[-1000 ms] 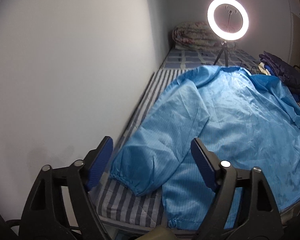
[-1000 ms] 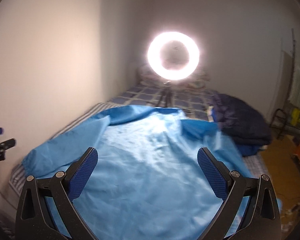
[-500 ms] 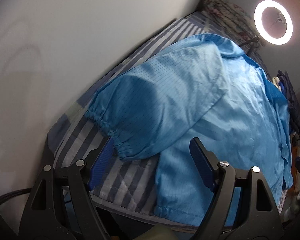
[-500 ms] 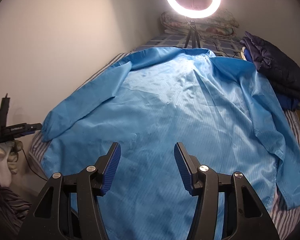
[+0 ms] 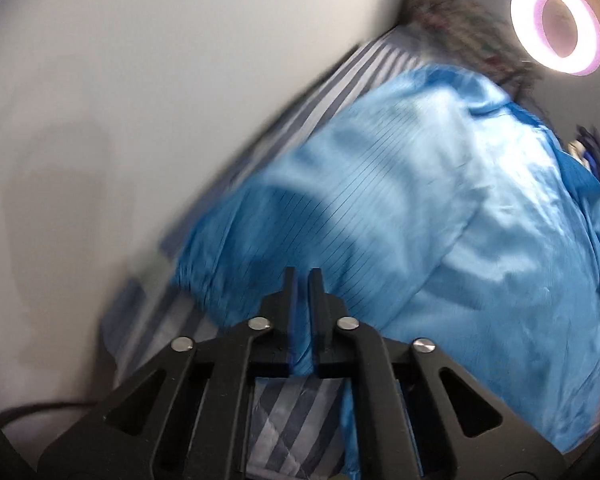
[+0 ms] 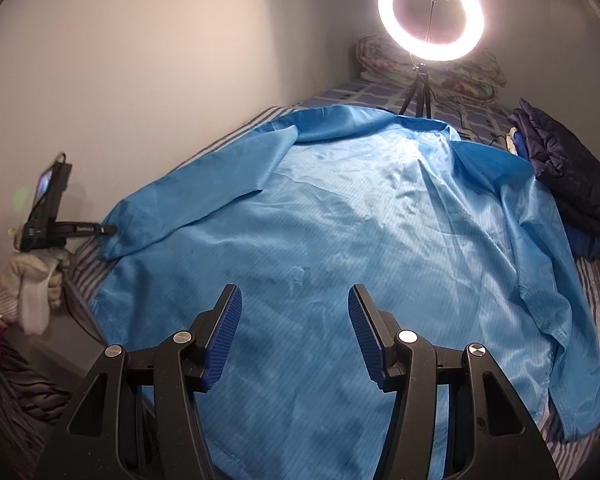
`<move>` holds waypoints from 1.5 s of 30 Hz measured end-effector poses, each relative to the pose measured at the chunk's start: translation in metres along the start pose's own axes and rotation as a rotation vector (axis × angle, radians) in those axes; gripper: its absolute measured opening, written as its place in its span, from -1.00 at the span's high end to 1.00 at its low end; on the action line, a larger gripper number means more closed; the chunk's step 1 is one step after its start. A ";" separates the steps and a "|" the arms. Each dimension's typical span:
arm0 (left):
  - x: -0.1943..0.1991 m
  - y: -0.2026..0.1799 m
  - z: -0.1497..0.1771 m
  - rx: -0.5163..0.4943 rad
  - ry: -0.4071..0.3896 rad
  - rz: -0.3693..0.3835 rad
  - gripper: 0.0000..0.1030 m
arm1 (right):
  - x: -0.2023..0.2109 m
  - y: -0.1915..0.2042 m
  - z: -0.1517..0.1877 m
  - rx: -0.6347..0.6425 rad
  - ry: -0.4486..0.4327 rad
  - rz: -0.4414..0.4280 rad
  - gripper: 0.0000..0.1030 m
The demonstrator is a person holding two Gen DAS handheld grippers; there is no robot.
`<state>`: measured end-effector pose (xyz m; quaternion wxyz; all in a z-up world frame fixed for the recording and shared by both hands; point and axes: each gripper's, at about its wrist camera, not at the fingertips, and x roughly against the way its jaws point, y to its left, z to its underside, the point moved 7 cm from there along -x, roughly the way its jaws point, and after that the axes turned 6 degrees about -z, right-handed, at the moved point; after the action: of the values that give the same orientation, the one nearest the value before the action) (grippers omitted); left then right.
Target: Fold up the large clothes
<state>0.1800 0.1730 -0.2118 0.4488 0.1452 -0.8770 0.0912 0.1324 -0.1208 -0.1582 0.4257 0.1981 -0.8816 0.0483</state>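
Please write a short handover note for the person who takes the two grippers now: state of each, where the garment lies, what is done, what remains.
Left gripper: jaws shut on the cuff of the near sleeve.
Right gripper: jaws have just been closing, not gripping, above the blue garment.
Garment lies spread flat on the striped bed.
Done: sleeve cuff gripped.
Left: every fold.
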 end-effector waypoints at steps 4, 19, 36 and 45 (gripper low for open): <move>0.042 -0.028 -0.014 -0.103 -0.145 0.049 1.00 | -0.004 -0.002 0.001 -0.026 0.018 -0.019 0.20; 0.008 0.050 0.029 0.328 0.113 0.212 -0.29 | -0.010 0.023 0.001 0.010 0.032 -0.058 0.22; -0.051 0.044 0.016 0.306 0.137 0.038 0.89 | -0.004 0.024 -0.003 0.020 0.011 -0.059 0.11; 0.048 -0.037 -0.015 -0.092 -0.235 0.015 0.94 | -0.011 0.022 -0.001 -0.018 0.059 -0.103 0.11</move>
<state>0.1770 0.1346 -0.1632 0.3484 0.1274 -0.9279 0.0364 0.1306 -0.0972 -0.1645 0.4550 0.2377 -0.8578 0.0244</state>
